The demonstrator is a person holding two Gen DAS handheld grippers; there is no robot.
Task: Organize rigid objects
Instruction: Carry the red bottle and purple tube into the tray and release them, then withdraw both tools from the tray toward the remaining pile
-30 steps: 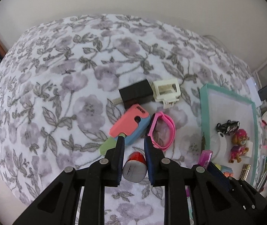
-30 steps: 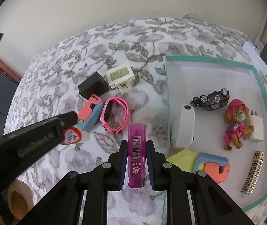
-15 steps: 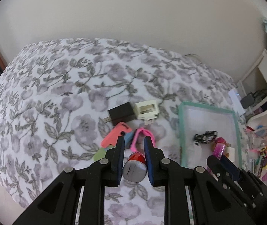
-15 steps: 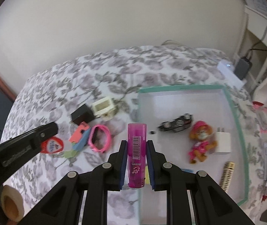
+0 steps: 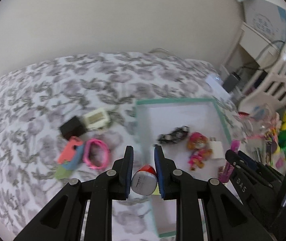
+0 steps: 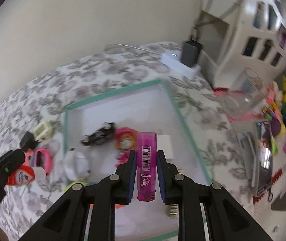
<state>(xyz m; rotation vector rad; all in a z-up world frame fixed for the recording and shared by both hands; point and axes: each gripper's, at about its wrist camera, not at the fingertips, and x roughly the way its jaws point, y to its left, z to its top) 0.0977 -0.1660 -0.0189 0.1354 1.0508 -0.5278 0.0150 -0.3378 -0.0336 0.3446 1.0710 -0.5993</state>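
My left gripper point(image 5: 143, 150) is shut on a small glue stick point(image 5: 144, 179) with a red cap and grey base, held above the left rim of the teal-edged white tray point(image 5: 175, 100). My right gripper point(image 6: 146, 154) is shut on a pink lighter point(image 6: 146, 163) with a barcode, hanging over the tray point(image 6: 110, 95). Inside the tray lie a black toy car point(image 6: 99, 133), a pink and orange puppy figure point(image 5: 198, 149) and a white plug block point(image 5: 217, 149). Left of the tray on the floral bedspread sit a pink bracelet point(image 5: 96, 155), a coral and blue piece point(image 5: 71, 153), a black block point(image 5: 72, 129) and a cream block point(image 5: 96, 118).
The floral bedspread point(image 5: 42, 92) runs back to a plain wall. A white power strip with a grey charger point(image 6: 190, 55) lies behind the tray. White shelving point(image 6: 253, 32), a clear plastic cup point(image 6: 243, 94) and colourful clutter point(image 6: 273, 120) crowd the right side.
Both grippers have risen and swung right, from over the loose items on the bedspread to over the tray. Each keeps its object. The views have tilted up, showing more wall and shelving.
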